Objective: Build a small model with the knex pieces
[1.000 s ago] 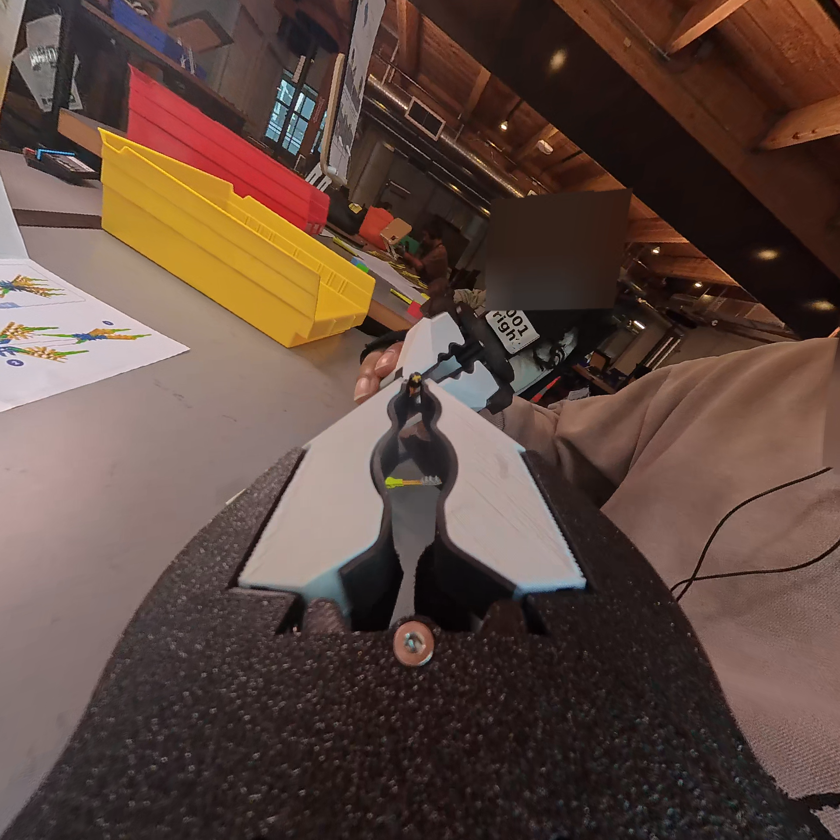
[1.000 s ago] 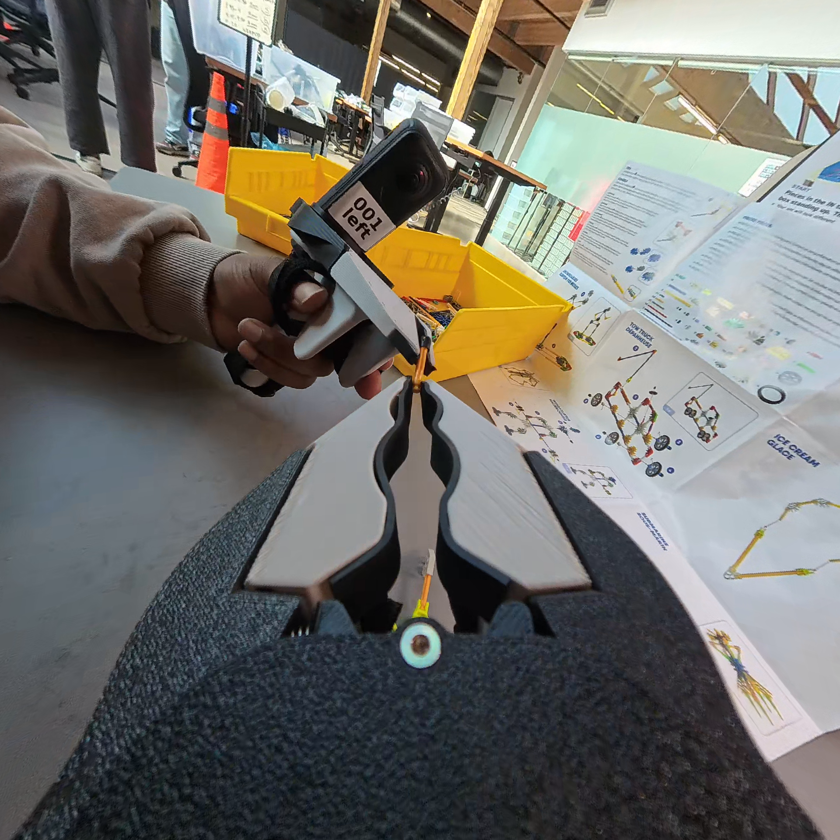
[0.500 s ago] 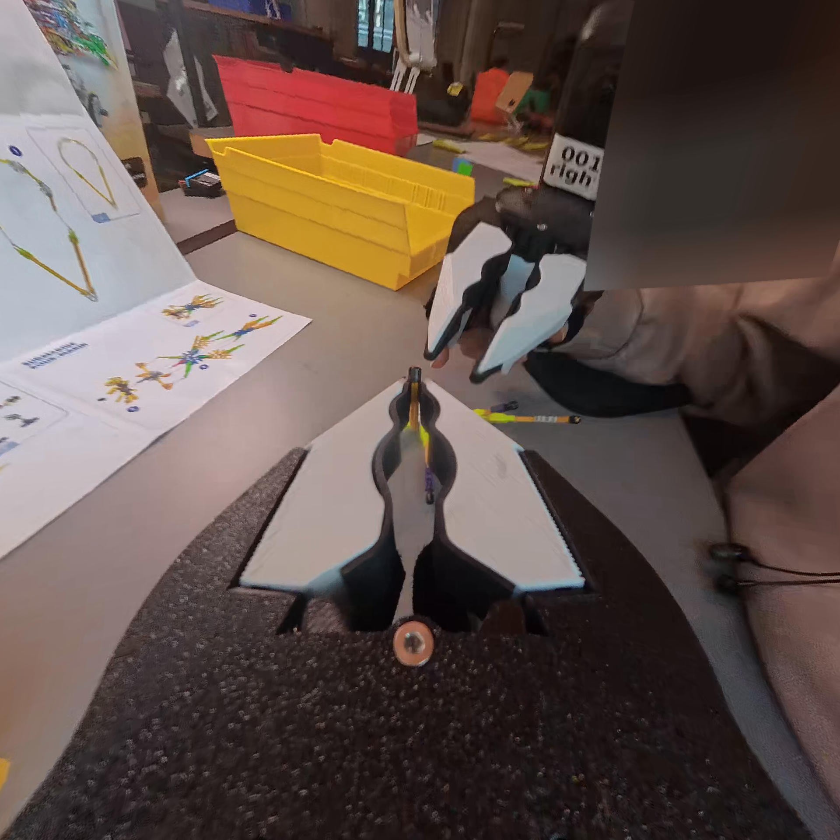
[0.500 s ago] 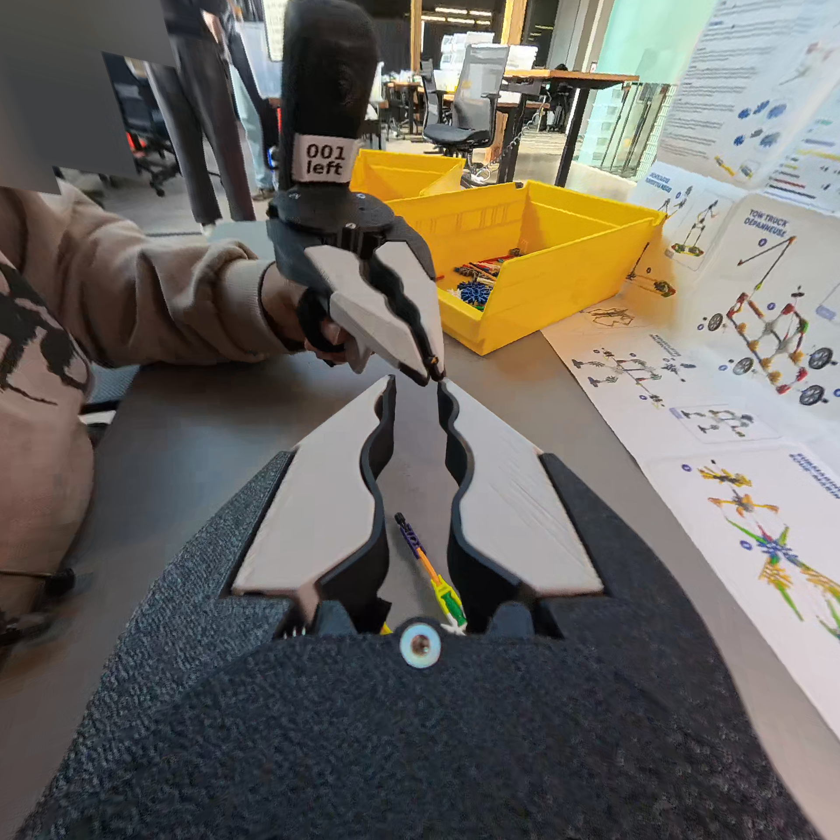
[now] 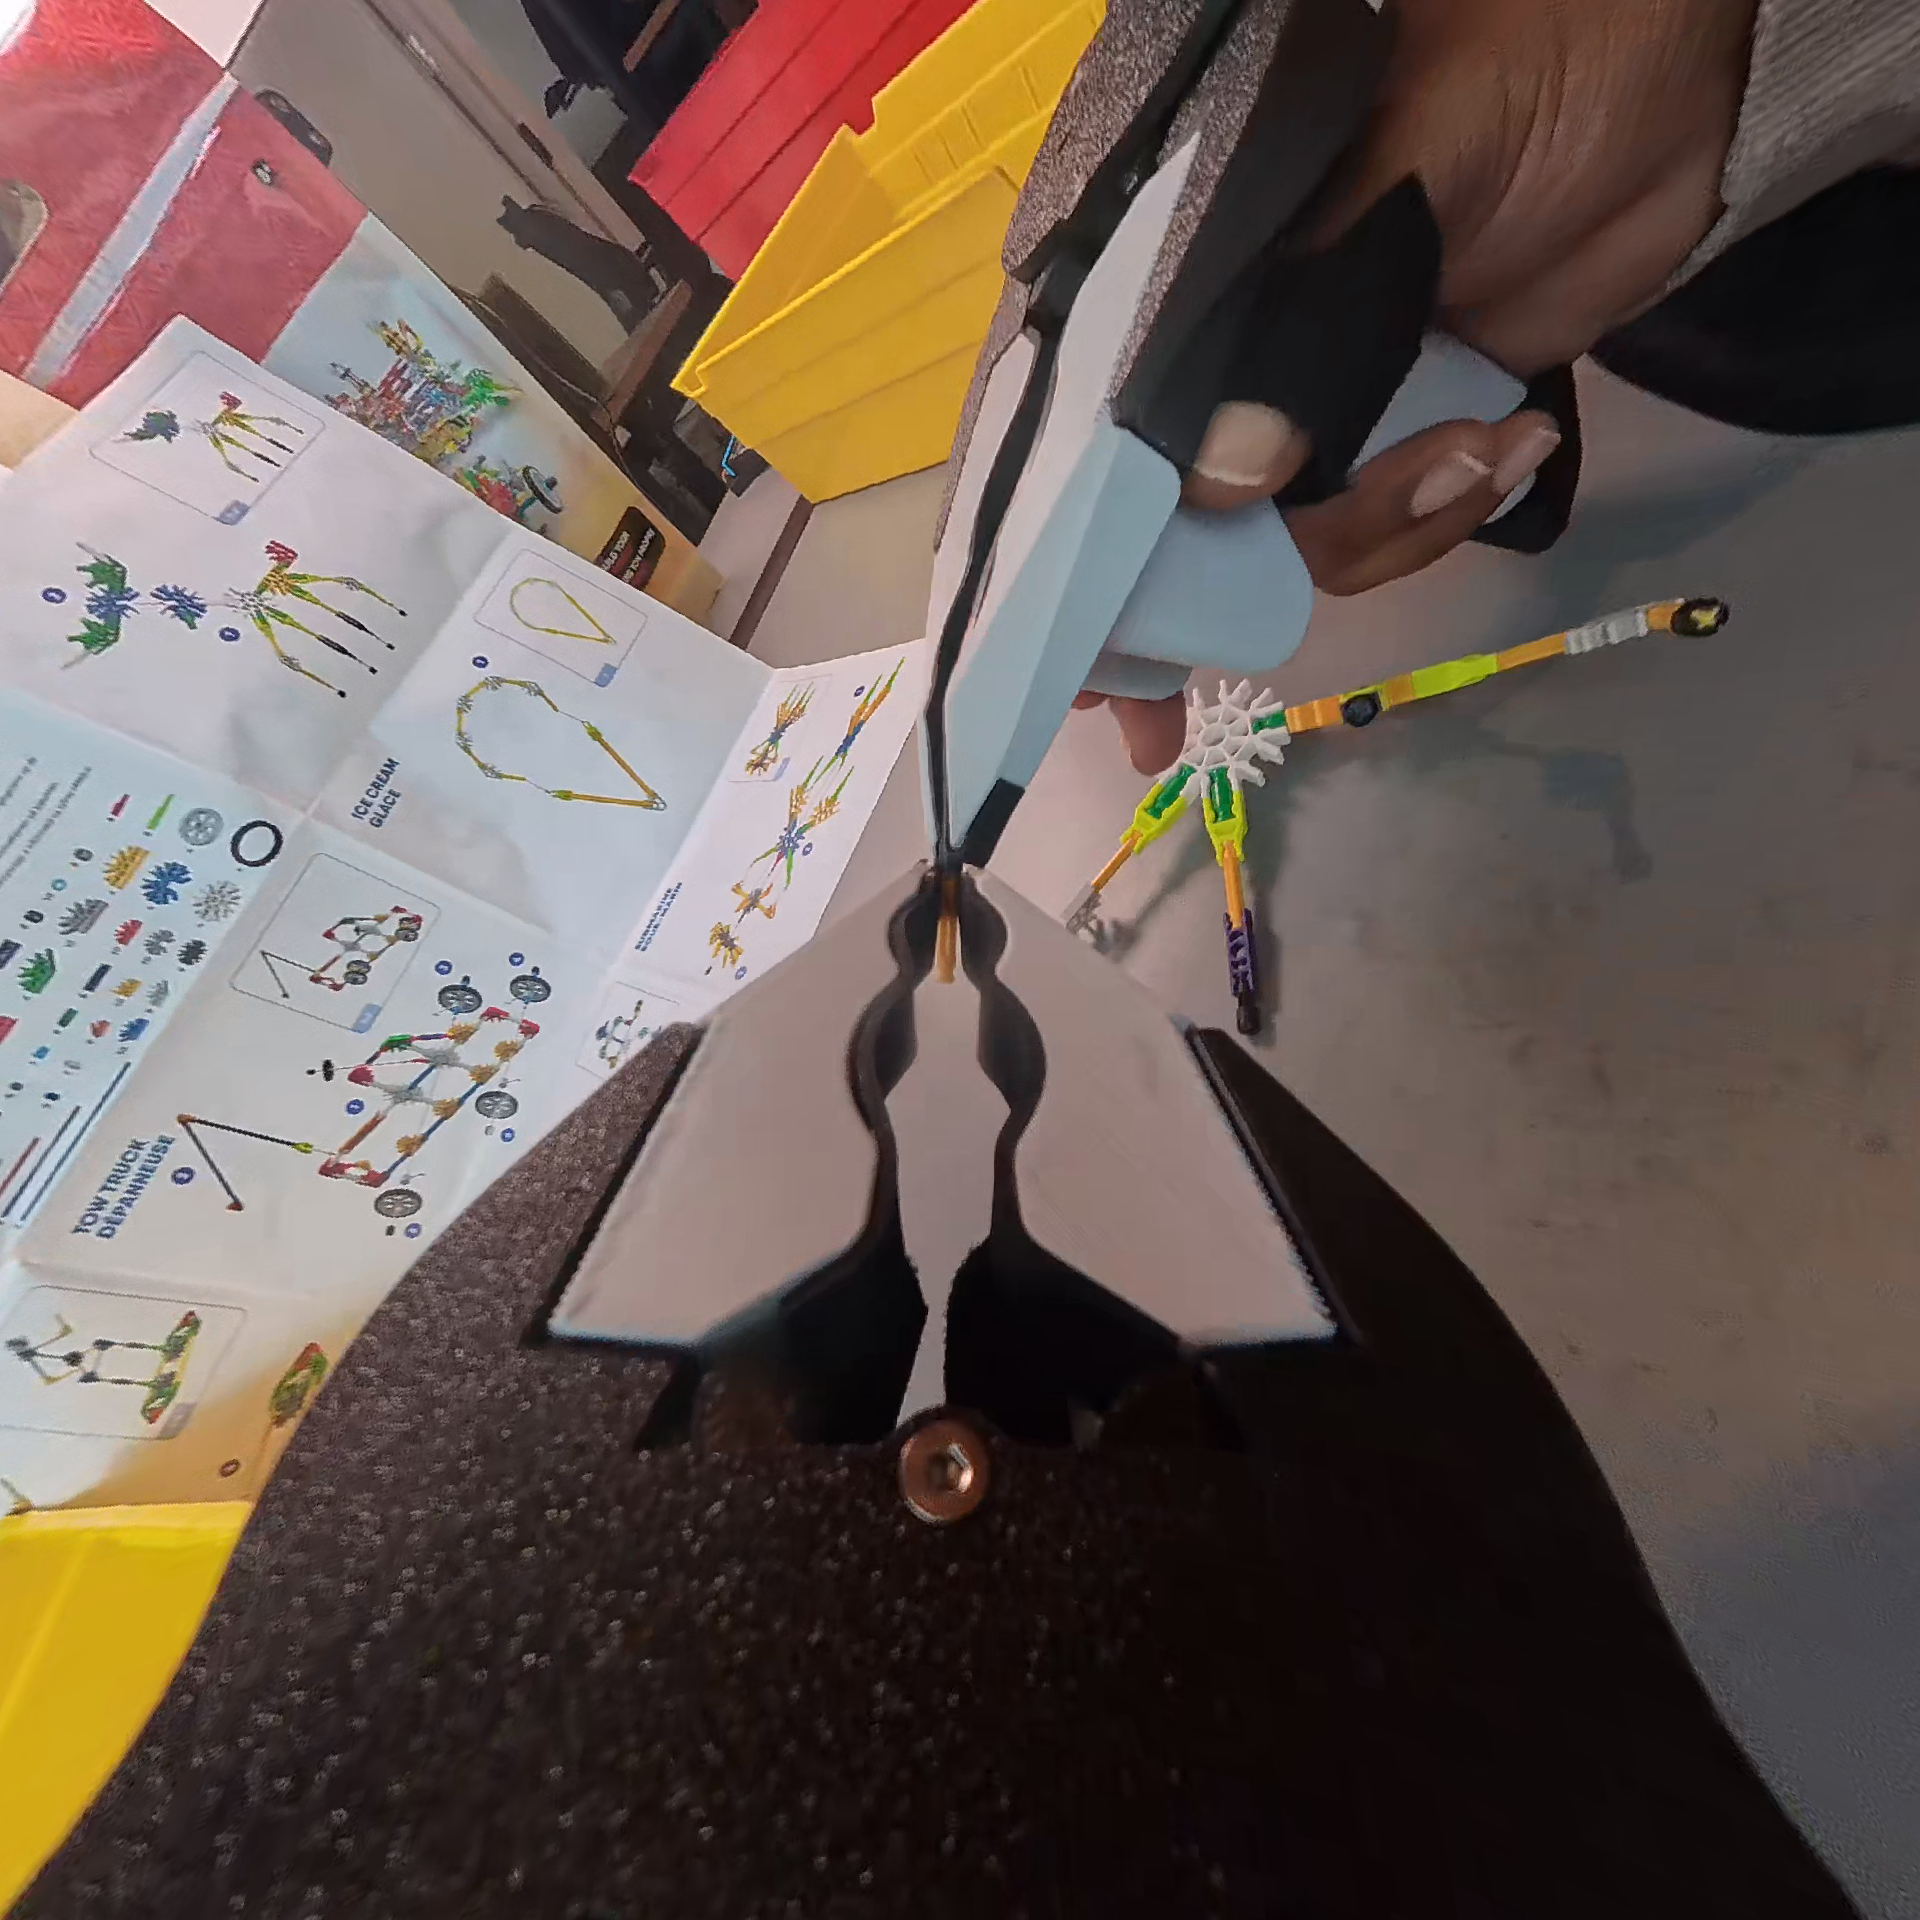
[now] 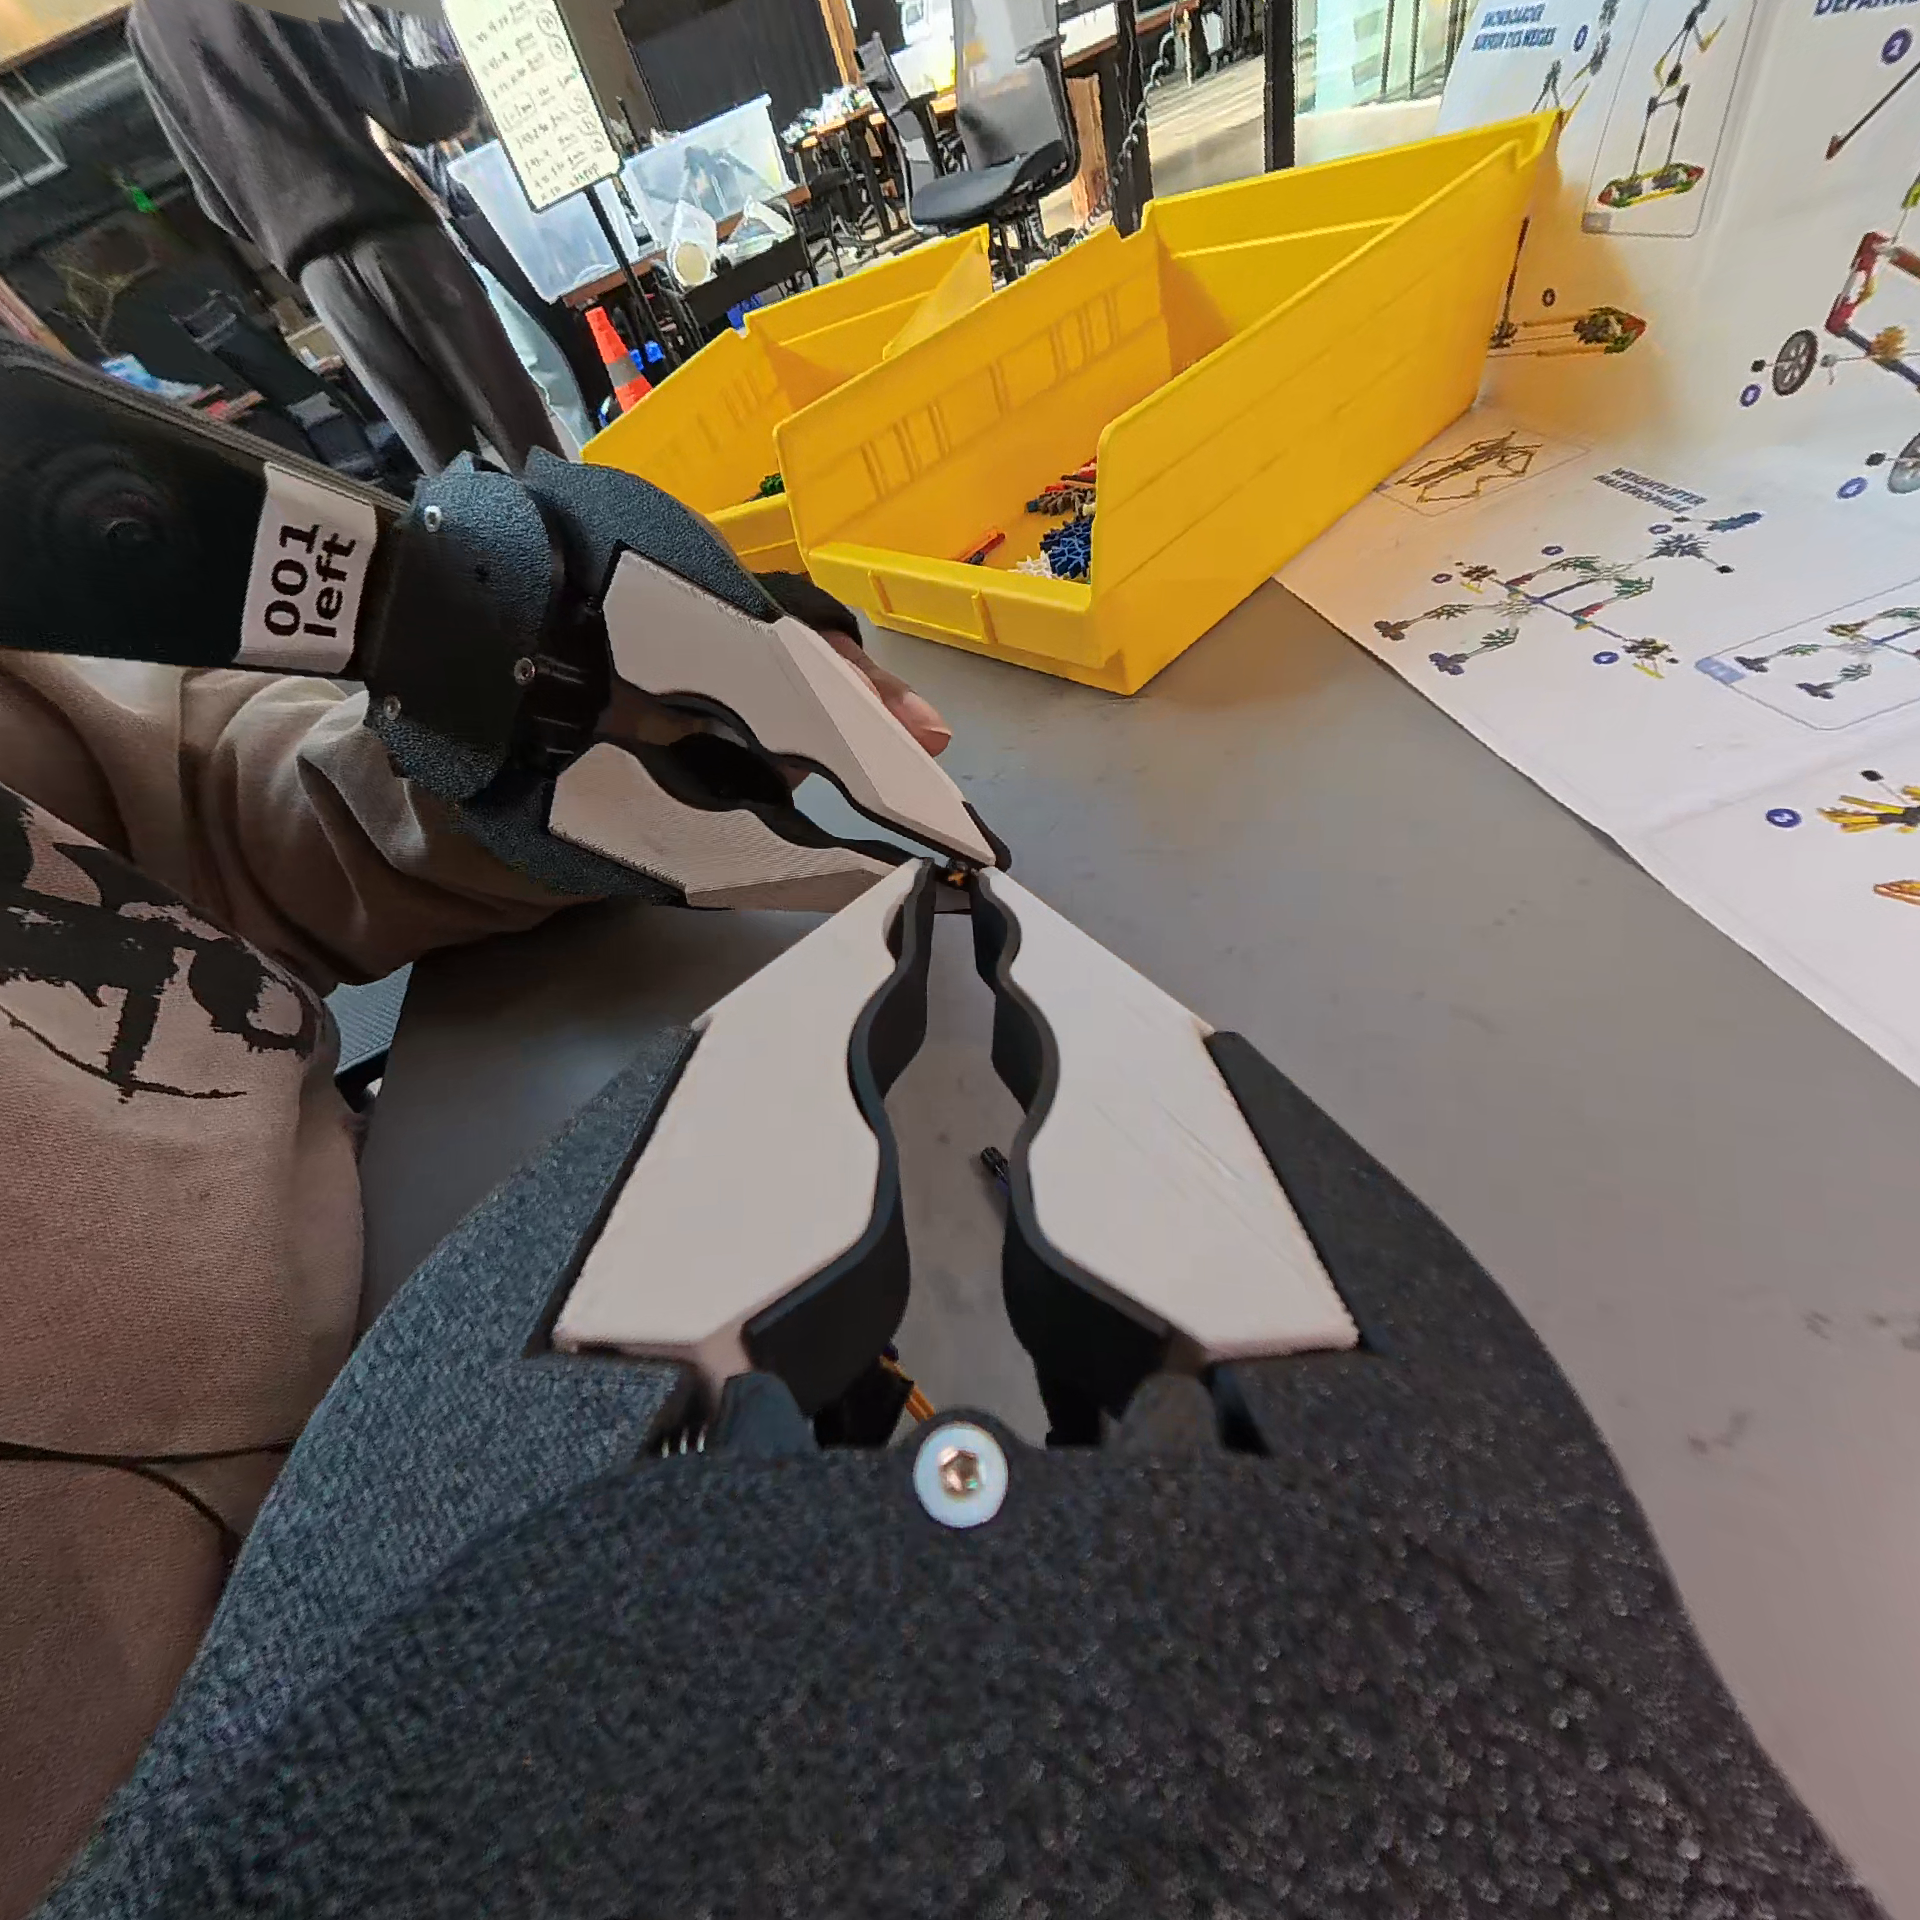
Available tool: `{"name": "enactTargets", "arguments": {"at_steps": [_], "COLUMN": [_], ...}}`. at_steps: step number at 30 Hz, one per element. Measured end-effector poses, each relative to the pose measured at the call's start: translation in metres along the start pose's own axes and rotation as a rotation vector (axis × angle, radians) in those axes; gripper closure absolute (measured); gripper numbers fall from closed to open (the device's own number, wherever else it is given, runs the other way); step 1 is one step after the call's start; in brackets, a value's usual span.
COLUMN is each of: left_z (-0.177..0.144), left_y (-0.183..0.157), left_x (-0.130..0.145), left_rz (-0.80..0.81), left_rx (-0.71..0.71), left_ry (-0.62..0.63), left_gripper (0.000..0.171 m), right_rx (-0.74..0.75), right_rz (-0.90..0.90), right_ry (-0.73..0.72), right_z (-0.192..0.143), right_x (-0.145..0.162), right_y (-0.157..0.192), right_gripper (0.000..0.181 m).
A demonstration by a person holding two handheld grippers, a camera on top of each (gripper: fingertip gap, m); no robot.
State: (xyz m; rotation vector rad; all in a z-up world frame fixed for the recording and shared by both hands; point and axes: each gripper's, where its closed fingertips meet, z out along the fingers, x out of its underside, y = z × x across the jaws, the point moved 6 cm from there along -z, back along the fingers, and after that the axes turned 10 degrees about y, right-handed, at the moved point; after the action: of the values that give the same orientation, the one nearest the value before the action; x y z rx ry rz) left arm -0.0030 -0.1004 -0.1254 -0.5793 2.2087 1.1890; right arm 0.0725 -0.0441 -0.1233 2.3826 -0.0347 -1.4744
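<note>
Left wrist view shows the left gripper (image 5: 943,883) pinching a short orange rod (image 5: 944,940), tip to tip with the right gripper (image 5: 951,847), pressed together, beside the rod-and-connector assembly (image 5: 1236,774) on the table (image 5: 1610,1039).

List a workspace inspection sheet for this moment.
Surface: grey table, lightly marked.
Job's things: orange rod; rod-and-connector assembly lying on the table.
Clutter: instruction sheets; yellow bin holding loose parts; red bins.
Grippers: left gripper shut on orange rod; right gripper tips at the rod's end, grip unclear.
Cables: thin black cable across sweatshirt.
Surroundings: office chair, traffic cone, standing person.
</note>
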Motion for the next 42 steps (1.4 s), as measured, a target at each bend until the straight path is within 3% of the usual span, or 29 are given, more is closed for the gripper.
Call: {"name": "enactTargets", "arguments": {"at_steps": [3,8,11,25,35,42], "left_z": [0.001,-0.007,-0.011,-0.015,-0.012,-0.016], "left_y": [-0.001,0.011,0.015,0.003,0.003,0.006], "left_x": [0.0,0.003,0.002,-0.002,-0.003,-0.007], "left_rz": [0.014,-0.331,-0.415,-0.306,-0.348,-0.377], "left_rx": [-0.017,0.231,0.323,0.383,0.368,0.393], "left_ry": [-0.008,-0.132,-0.192,-0.154,-0.166,-0.181], "left_gripper": [0.169,0.164,0.164,0.169,0.163,0.169], "right_rx": [-0.011,-0.085,-0.106,-0.137,-0.113,-0.156], "right_rz": [0.01,0.036,0.013,-0.056,-0.095,-0.076], "right_ry": [-0.007,-0.073,-0.077,-0.001,-0.014,-0.051], "right_z": [-0.001,-0.013,-0.014,-0.007,-0.007,-0.011], "right_x": [0.0,-0.007,-0.008,-0.001,-0.003,-0.008], "right_y": [-0.001,-0.002,0.001,0.009,0.01,0.012], "right_gripper": [0.178,0.178,0.178,0.177,0.178,0.179]}}
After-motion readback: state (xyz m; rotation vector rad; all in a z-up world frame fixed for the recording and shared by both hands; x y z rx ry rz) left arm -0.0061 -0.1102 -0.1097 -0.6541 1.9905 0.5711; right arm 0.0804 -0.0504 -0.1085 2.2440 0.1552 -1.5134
